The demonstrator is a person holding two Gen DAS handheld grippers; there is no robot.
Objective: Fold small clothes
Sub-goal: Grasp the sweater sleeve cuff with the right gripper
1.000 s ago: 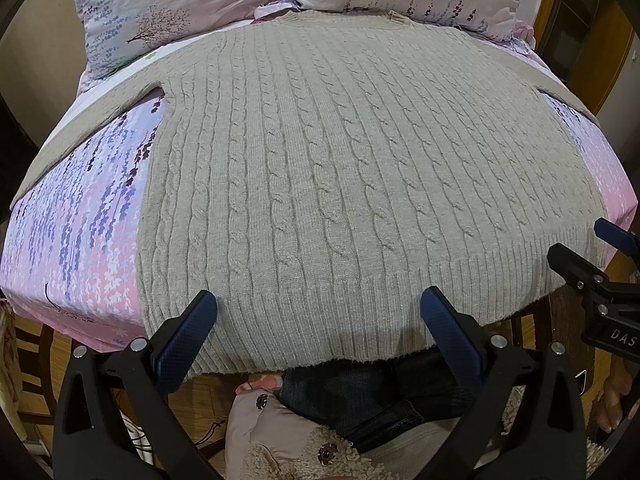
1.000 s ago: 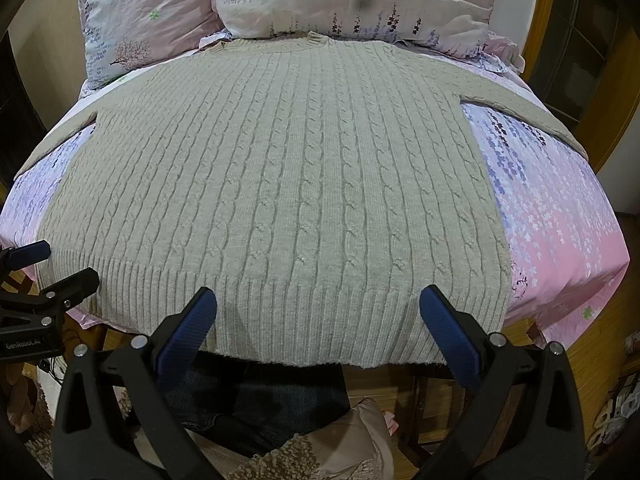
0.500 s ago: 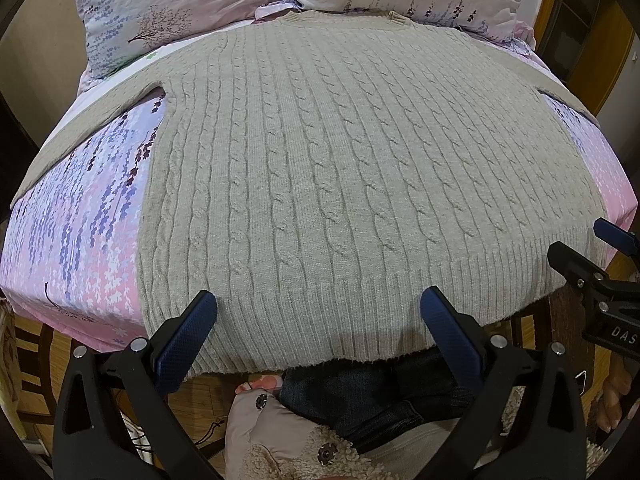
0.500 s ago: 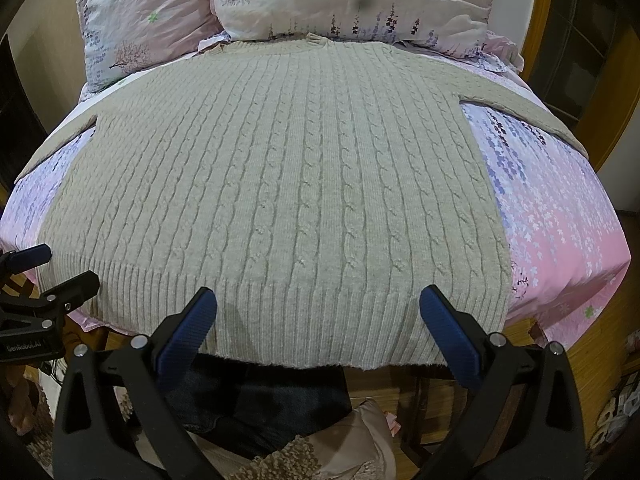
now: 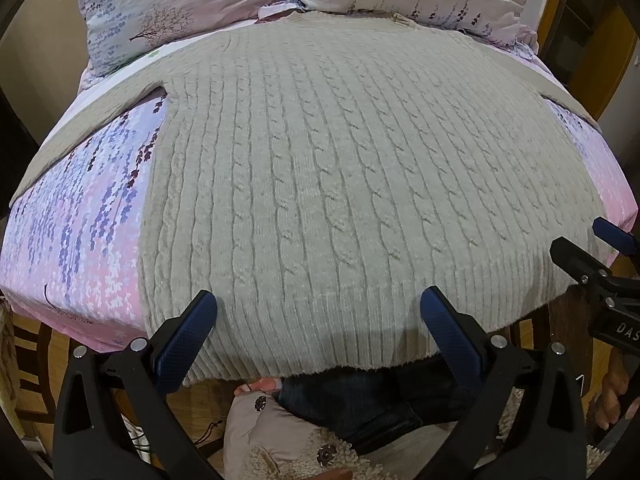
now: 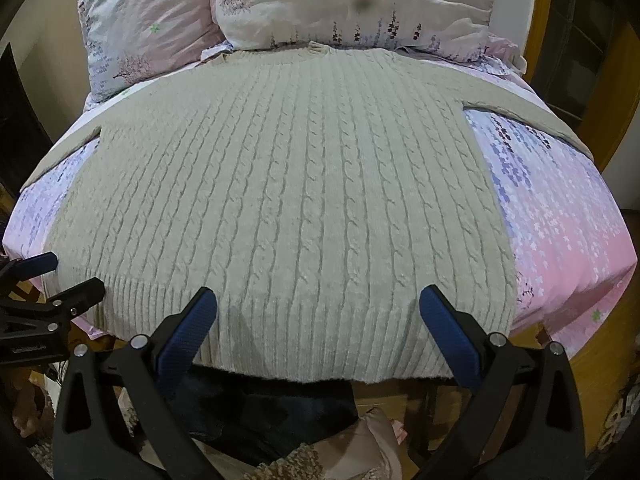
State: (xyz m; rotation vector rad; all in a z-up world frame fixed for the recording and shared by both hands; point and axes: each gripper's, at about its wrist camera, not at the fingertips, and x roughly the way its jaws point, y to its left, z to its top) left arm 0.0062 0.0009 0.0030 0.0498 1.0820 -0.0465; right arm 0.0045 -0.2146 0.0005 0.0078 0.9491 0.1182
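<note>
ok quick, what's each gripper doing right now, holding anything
Left gripper: open, holding nothing, poised over the hem of the beige cable-knit sweater.
Right gripper: open, holding nothing, over the same hem.

My fingers (image 5: pixel 192 344) stand wide apart with nothing between them above the sweater (image 5: pixel 340 184) hem; pillows (image 6: pixel 352 4) wall the bed's (image 6: pixel 568 240) far end, sheet bare either side.

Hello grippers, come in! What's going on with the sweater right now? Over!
Left gripper open, right gripper open, both at the hem. Sweater flat on the bed, sleeves spread, unfolded. Nothing on it.
</note>
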